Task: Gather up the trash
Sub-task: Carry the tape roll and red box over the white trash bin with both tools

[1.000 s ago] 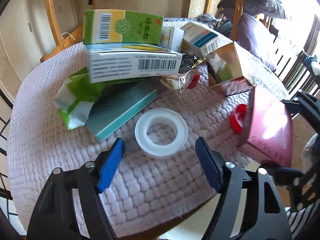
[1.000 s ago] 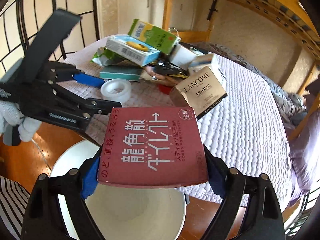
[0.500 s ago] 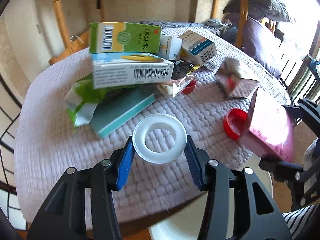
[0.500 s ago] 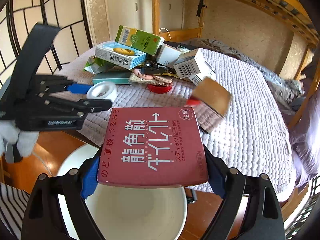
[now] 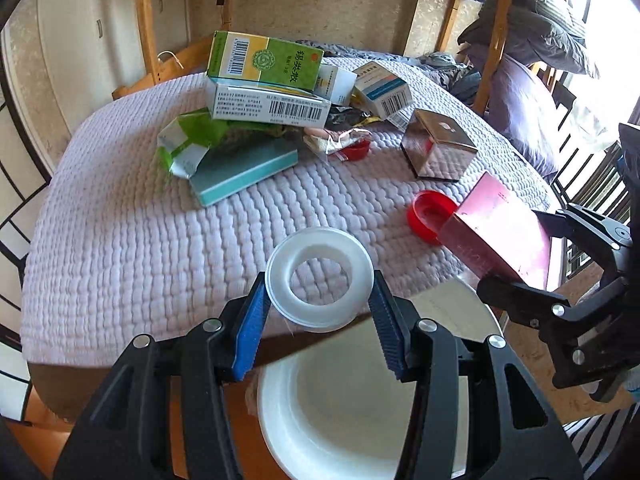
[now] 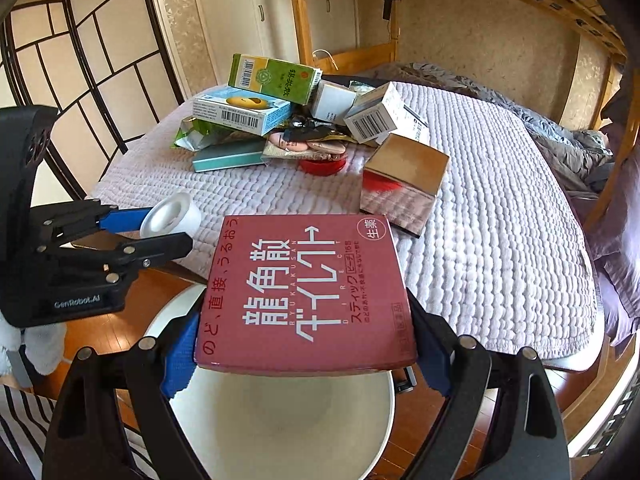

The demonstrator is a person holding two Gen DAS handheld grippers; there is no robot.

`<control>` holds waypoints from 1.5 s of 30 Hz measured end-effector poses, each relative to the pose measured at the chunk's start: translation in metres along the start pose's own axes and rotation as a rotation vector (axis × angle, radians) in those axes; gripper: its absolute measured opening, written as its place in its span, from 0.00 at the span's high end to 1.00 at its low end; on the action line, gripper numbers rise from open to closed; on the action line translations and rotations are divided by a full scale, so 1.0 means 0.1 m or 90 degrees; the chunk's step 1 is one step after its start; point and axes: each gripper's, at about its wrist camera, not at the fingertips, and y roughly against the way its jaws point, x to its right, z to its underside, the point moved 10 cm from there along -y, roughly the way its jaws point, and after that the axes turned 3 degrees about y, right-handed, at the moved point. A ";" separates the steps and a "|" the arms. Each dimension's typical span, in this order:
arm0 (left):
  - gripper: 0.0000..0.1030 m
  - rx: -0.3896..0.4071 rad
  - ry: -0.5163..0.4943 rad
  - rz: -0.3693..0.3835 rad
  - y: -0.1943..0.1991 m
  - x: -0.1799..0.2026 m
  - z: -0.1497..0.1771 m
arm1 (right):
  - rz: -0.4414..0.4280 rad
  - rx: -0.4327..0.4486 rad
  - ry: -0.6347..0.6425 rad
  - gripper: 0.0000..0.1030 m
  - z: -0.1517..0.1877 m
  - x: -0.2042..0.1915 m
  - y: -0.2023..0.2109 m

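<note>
My left gripper (image 5: pixel 318 312) is shut on a white tape ring (image 5: pixel 320 280) and holds it lifted at the bed's near edge, above a white bin (image 5: pixel 340 412). The ring also shows in the right wrist view (image 6: pixel 172 216). My right gripper (image 6: pixel 300 354) is shut on a red box with Japanese print (image 6: pixel 306 296), held over the same bin (image 6: pixel 280 428). That box shows in the left wrist view (image 5: pixel 500 232). A pile of cartons lies on the lilac bedspread (image 5: pixel 120 232): a green box (image 5: pixel 266 60), a white barcode box (image 5: pixel 268 106), a teal box (image 5: pixel 240 172).
A shiny gold box (image 5: pixel 438 152) and a red cap (image 5: pixel 430 216) lie on the bed's right part. A second red cap (image 6: pixel 322 166) sits by foil wrappers. A wooden bunk frame (image 5: pixel 496 28) and a paper screen (image 6: pixel 88 64) stand around. A striped rug (image 6: pixel 24 428) lies on the floor.
My left gripper closed on the tape ring, lifted it and drew back over the bin. The gold box tumbled and settled on the bed. The right gripper kept holding the red box.
</note>
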 end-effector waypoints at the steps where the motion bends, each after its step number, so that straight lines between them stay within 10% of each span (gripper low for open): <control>1: 0.50 -0.001 0.001 -0.001 0.02 0.01 0.03 | -0.002 -0.001 -0.001 0.16 0.02 -0.01 0.01; 45: 0.50 -0.132 0.027 -0.026 -0.16 0.17 1.05 | -0.001 -0.120 -0.060 0.16 1.02 -0.23 -0.11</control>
